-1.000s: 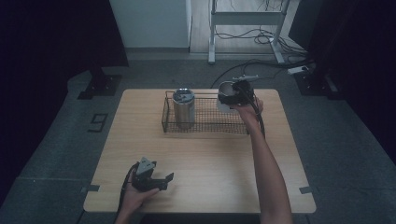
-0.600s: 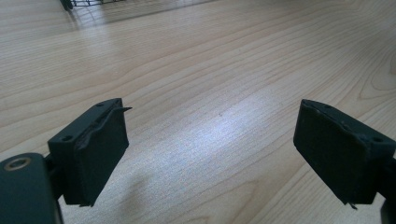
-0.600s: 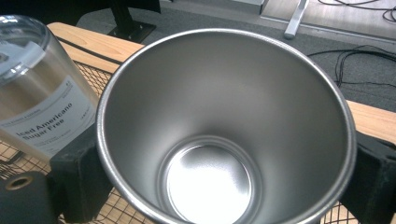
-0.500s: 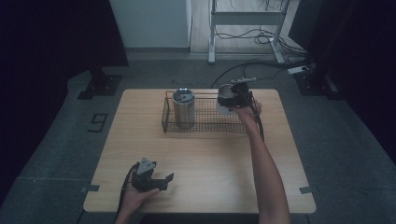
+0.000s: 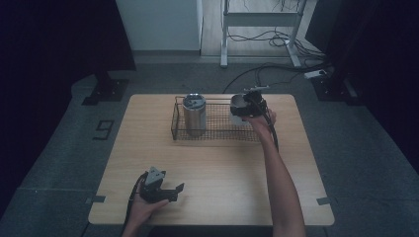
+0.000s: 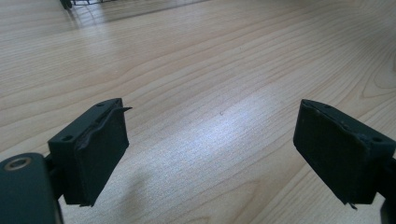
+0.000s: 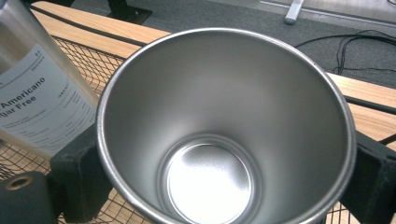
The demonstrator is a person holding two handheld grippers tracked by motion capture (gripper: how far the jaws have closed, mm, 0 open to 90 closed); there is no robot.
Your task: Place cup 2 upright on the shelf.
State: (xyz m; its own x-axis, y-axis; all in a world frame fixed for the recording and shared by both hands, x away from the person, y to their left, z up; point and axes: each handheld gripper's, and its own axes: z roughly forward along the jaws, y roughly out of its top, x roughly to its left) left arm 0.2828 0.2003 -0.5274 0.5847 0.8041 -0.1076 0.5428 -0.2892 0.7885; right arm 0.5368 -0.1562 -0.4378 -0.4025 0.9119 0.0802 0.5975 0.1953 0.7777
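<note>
Grey floor with loose cables surrounds the pale wooden desk (image 5: 212,163). At its far side the shiny open steel cup (image 7: 224,140) is held at the right end of the black wire basket (image 5: 217,129), beside the tall labelled steel tumbler (image 5: 194,114); the right gripper (image 5: 252,102) has its fingers pressed on the cup's two sides. The right gripper view shows the cup's empty inside and the label's print. The left gripper (image 5: 170,190) rests near the desk's front edge, fingers apart on nothing.

The high view is dim, its side edges lost in darkness. A soft white glare is seen on the table (image 6: 224,126) mid-frame. The cup (image 7: 224,140) is sharply rendered.
</note>
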